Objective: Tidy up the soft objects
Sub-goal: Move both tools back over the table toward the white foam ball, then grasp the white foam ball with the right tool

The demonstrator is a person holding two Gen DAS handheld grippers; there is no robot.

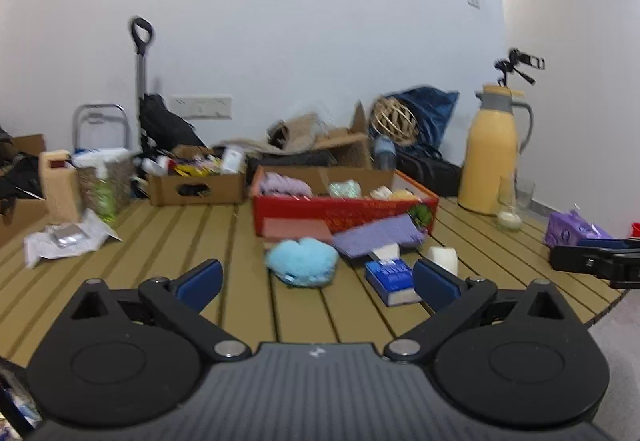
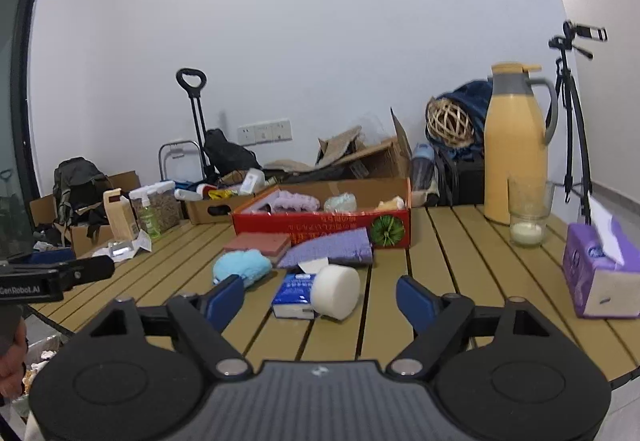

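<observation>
Both grippers, left gripper and right gripper, hover released; next, likely grasp the near blue plush for the red box.

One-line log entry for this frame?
left gripper: open, empty | right gripper: open, empty | blue plush, white sponge: on table | red box: partly filled

I see a slatted tan table carrying a red box, with a pink sponge and purple cloth just in front of it. Nearer me lie a blue plush, a blue packet and a white foam roll. A yellow jug, a glass and a tissue pack stand to the right.
</observation>
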